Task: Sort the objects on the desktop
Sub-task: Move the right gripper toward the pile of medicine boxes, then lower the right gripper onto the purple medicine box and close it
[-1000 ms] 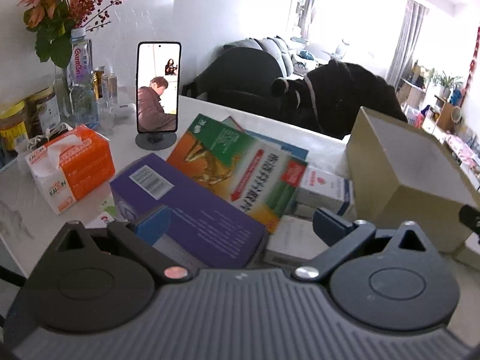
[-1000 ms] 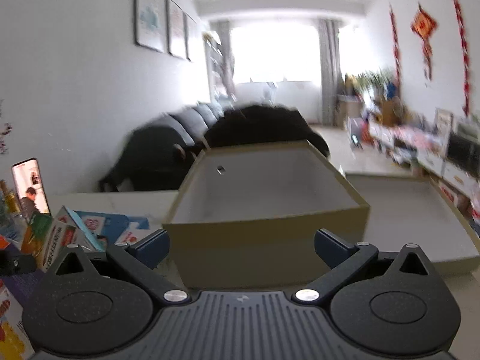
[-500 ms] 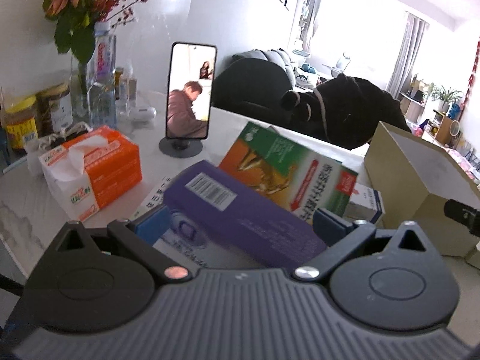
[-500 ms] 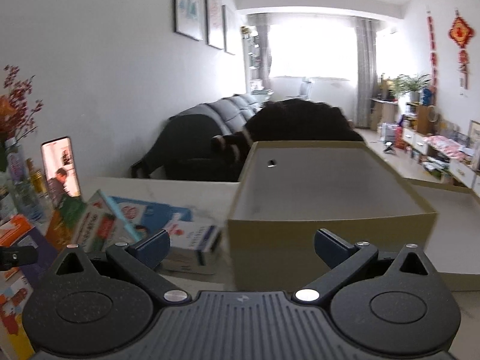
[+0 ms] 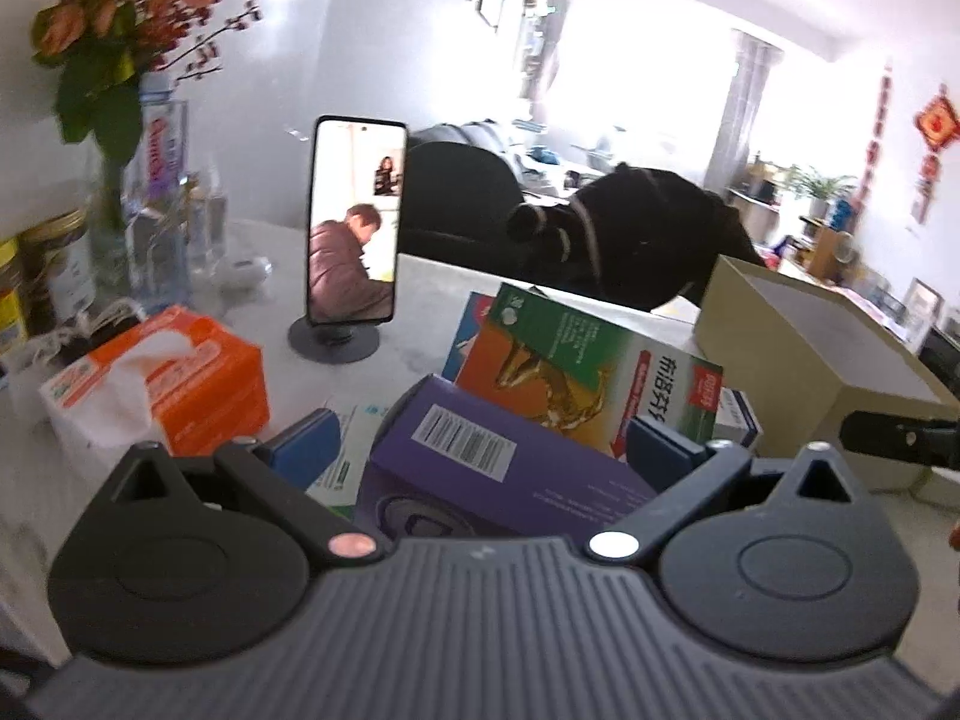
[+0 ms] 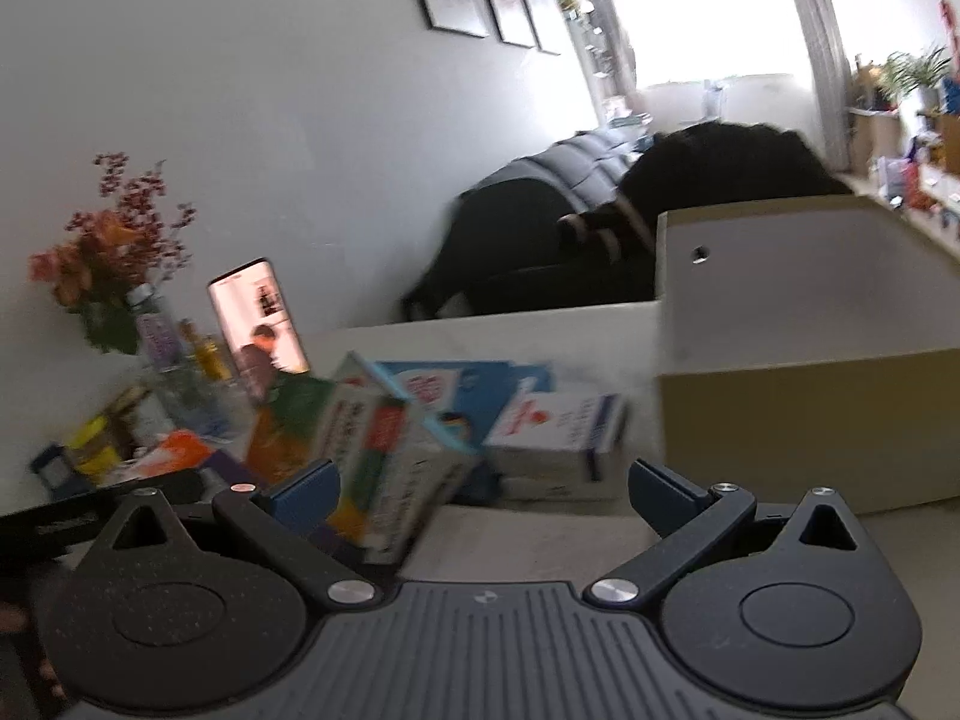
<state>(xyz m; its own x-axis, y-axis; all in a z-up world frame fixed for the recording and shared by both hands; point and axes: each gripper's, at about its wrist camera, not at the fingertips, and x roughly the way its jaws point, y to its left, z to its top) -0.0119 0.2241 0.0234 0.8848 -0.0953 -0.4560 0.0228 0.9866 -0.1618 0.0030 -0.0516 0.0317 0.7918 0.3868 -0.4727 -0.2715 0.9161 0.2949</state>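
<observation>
Left claw (image 5: 480,447) was wide open, straddling the purple box (image 5: 498,474), not yet clamped. Box lay left of the cardboard bin (image 5: 822,372), under the green box (image 5: 594,378). Right claw (image 6: 483,489) open, empty. Next: close, lift, carry to bin.

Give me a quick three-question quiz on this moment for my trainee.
1. True or false: the phone lies flat on the table.
2. Which thing sits between the left gripper jaws? A) tissue box B) purple box C) vase
3. Fill in: the right gripper jaws are ____ and hold nothing.

Key
1. False; it stands upright on a round stand.
2. B; the jaws sit on either side of it, though contact is not clear.
3. Open.
</observation>
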